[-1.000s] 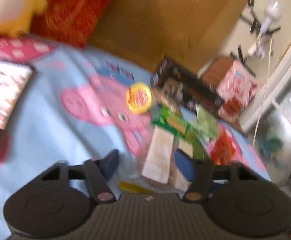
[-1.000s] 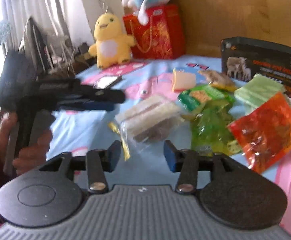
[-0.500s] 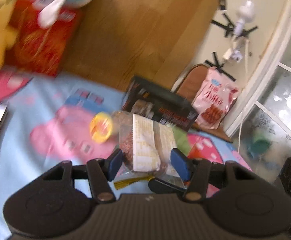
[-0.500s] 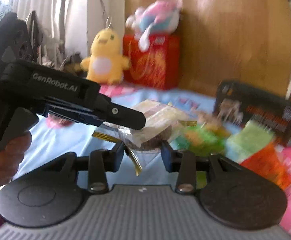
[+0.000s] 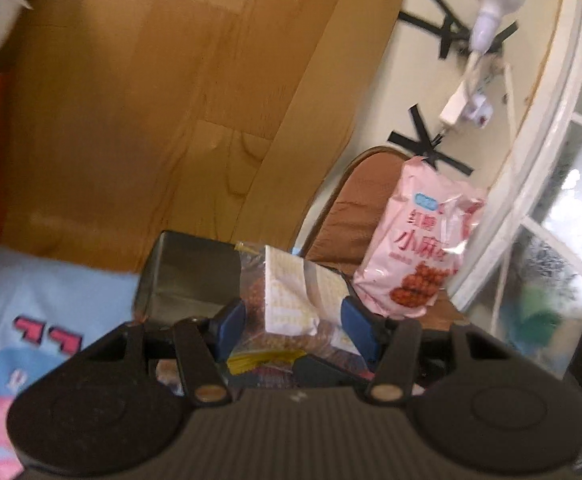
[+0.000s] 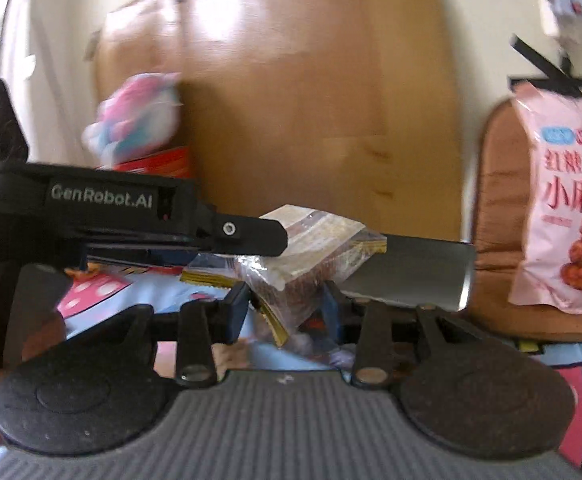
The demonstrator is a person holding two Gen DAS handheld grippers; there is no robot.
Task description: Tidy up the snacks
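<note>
Both hand-held grippers, left (image 5: 297, 322) and right (image 6: 285, 312), have lifted the clear snack bag (image 5: 291, 300) off the bed, each clamped on it; right jaws just closed. Placement remains.

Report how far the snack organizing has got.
Nothing looks put away yet. In hand: the clear packet of brown snacks sits off the bed, pinched by the left gripper and the right gripper, in front of the dark box. Left: placing it; the pink snack bag is untouched on the chair.
</note>
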